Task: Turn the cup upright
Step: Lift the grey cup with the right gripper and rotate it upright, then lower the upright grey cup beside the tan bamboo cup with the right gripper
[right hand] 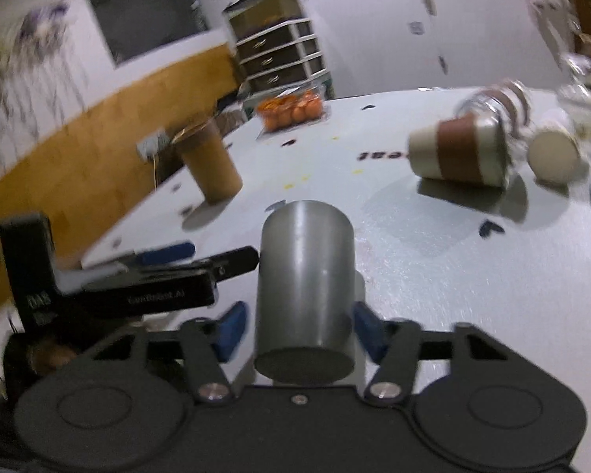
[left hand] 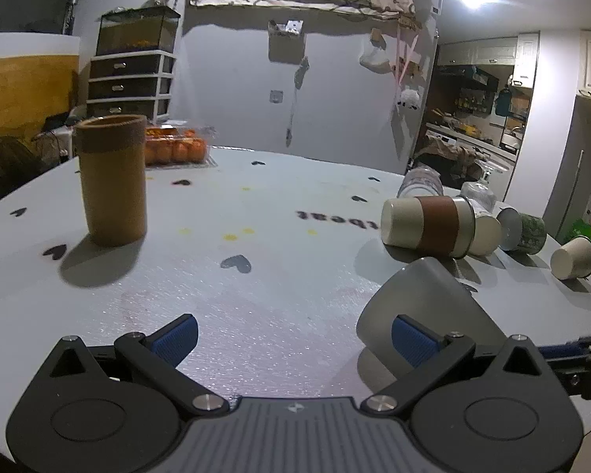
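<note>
Left wrist view, left to right: tall brown cardboard-look cylinder cup (left hand: pixel 112 179) upright at centre left on pale heart-printed table (left hand: pixel 279 276); clear tray of oranges (left hand: pixel 177 148) behind it. Left gripper (left hand: pixel 295 339) low centre, blue pads spread wide, nothing between them. Plain grey metal cup (left hand: pixel 425 307) lower right, tilted, partly behind right pad. Cream cup with brown band (left hand: pixel 427 226) and other tipped cups in a row at right. Right wrist view, blurred: right gripper (right hand: pixel 299 329) straddling grey cup (right hand: pixel 305 283), long axis pointing away along the fingers, flat end toward camera; pads just beside cup walls, contact unclear. Right hand clearly nearer.
</note>
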Demonstrator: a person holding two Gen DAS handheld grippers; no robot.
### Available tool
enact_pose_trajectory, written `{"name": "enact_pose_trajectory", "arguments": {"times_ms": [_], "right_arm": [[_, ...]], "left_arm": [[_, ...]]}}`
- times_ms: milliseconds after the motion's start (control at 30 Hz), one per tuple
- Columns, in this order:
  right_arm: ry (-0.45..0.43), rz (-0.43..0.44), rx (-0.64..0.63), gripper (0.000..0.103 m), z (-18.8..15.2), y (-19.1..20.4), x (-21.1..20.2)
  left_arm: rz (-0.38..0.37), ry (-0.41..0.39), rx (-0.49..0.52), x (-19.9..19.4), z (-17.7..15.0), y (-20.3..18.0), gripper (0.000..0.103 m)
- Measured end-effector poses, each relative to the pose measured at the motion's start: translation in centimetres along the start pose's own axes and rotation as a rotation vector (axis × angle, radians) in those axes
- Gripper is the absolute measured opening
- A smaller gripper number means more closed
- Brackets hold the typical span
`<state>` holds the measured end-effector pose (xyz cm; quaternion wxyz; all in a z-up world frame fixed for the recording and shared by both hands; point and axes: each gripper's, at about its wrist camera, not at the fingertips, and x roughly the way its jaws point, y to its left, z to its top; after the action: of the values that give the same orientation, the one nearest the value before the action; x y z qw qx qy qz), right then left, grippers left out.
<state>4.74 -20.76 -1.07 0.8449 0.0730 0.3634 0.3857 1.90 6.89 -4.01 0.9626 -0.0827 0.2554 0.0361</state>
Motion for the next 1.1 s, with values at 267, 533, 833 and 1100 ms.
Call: {"name": "enact_pose_trajectory", "arguments": {"times_ms": [267,533,833,1100], "right_arm": [[-0.054,0.067,0.152,0.051,-1.5,-2.0,-0.3],[-0.075,0.110,0.210,0.051,-2.2,-2.7,-0.3],[-0.083,0.133,0.204,0.051,-2.7,-2.7,-0.4],[-0.084,0.125,0.135,0.051,-2.7,-1.9,-0.4]], "left_arm": [[-0.132,0.049,-0.069,0.3,1.4,0.0,0.096],[-0.343,0.215,-0.188,2.4,1.9,-1.6,0.087],[-0.359,0.313,-0.265,5.0,1.8,-2.1,0.084],[-0.358,0.328,-0.358,6.1,2.0,-0.9,0.082]]}}
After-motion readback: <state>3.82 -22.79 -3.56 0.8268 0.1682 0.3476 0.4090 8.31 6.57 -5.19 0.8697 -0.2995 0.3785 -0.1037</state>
